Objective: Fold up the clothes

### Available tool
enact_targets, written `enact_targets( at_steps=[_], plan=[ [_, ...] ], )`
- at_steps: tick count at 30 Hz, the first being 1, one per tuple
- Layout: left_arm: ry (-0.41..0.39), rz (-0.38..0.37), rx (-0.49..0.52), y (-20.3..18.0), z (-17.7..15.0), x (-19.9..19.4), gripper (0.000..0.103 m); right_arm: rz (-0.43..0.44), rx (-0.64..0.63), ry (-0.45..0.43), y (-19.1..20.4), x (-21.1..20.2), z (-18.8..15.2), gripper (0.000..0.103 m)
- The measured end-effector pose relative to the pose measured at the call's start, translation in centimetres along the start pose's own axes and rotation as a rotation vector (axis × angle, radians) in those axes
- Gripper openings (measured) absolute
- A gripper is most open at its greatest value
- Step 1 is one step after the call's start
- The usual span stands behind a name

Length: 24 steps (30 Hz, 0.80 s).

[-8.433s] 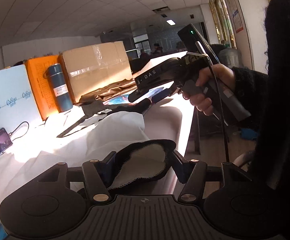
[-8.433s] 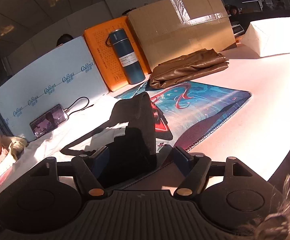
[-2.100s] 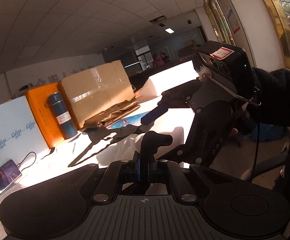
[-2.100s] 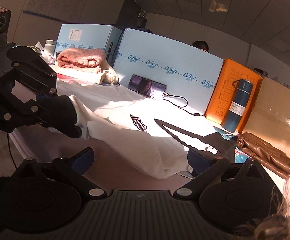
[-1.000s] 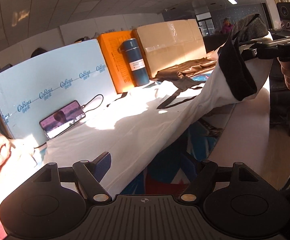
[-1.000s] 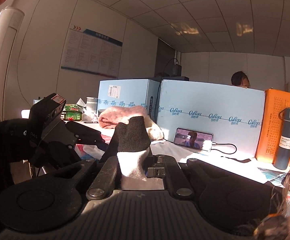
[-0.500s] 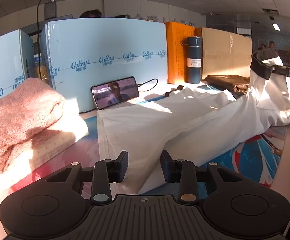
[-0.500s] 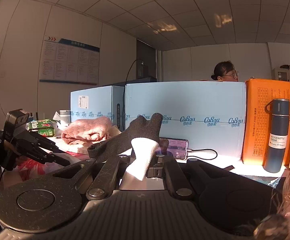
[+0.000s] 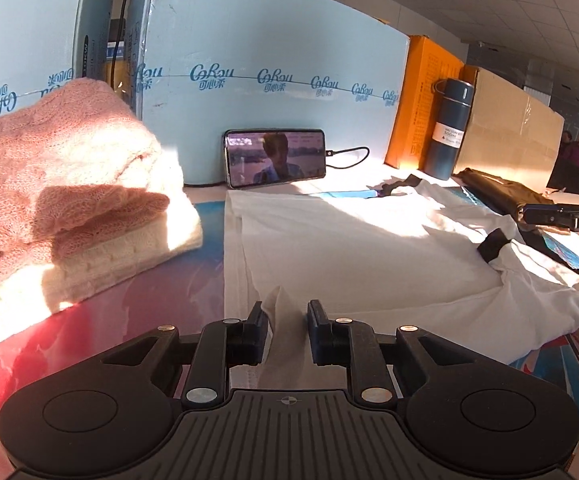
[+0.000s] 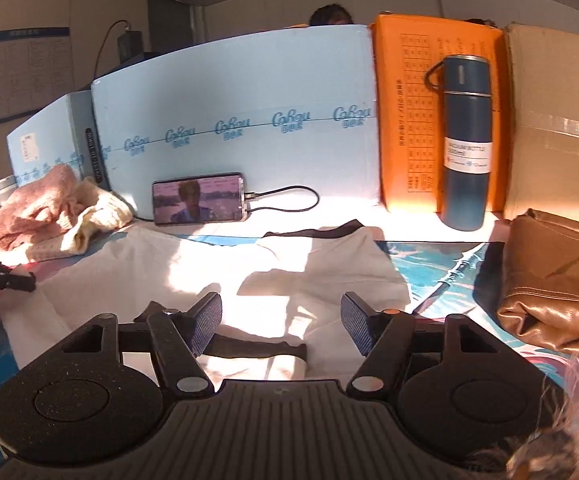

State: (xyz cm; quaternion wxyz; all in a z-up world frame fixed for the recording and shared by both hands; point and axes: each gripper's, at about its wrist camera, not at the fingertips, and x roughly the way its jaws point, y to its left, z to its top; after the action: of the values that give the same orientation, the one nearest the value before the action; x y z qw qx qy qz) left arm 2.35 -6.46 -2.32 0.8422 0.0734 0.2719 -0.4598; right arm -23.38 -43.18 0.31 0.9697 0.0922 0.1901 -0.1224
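clearly the white garment lies spread across the desk on a printed mat, black-trimmed collar toward twelve o'clock in the right wrist view, one black-cuffed sleeve drawn in over the body at six. it looks laid flat so that the sides can be turned inward; whether this is an early fold or a later one, the pictures do not settle.

the left claw is clenched on a pinch of the white hem at six o'clock in its own view, probably to hold that edge taut. the right claw is released, jaws wide, hovering just above the cuff.

outward, at nine o'clock, folded pink and cream knitwear is stacked aside. at twelve, a phone on a charging cable leans against a blue box printed "cobou" or similar, repeated; the small characters below it are unreadable. at two, a dark flask has a label reading "vacuum bottle", against an orange box. at three, folded brown cloth.
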Motion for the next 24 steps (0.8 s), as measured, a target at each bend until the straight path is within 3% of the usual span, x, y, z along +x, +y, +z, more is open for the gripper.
enact_targets(
  at_steps=[2, 5, 9, 11, 15, 18, 20, 24],
  plan=[
    [-0.017, 0.053, -0.005, 0.0, 0.0, -0.3, 0.021, -0.074, 0.055, -0.030, -0.7, -2.1, -0.3, 0.064],
    [-0.074, 0.150, 0.039, -0.7, 0.2, -1.5, 0.030, -0.165, 0.110, -0.074, -0.8, -5.7, -1.3, 0.066],
    [-0.174, 0.117, 0.142, -3.1, 0.0, -3.7, 0.072, -0.207, 0.117, -0.124, 1.6, -10.9, -4.0, 0.075],
    [-0.176, 0.085, 0.193, -4.6, -0.2, -3.8, 0.074, -0.192, 0.141, -0.117, 2.6, -12.3, -5.3, 0.079],
    [-0.106, 0.070, 0.340, -7.4, -1.1, -2.5, 0.074, -0.216, 0.111, -0.047, 4.6, -11.6, -6.8, 0.080],
    [-0.053, 0.125, 0.411, -7.8, -1.8, -1.9, 0.074, -0.245, 0.013, 0.030, 5.7, -10.4, -7.7, 0.080],
    [-0.049, 0.169, 0.439, -7.6, -2.1, -2.1, 0.075, -0.310, -0.054, 0.083, 6.1, -9.8, -8.4, 0.080],
    [-0.039, 0.259, 0.495, -7.1, -2.7, -2.3, 0.080, -0.373, -0.079, 0.086, 5.6, -10.3, -9.1, 0.082]
  ],
)
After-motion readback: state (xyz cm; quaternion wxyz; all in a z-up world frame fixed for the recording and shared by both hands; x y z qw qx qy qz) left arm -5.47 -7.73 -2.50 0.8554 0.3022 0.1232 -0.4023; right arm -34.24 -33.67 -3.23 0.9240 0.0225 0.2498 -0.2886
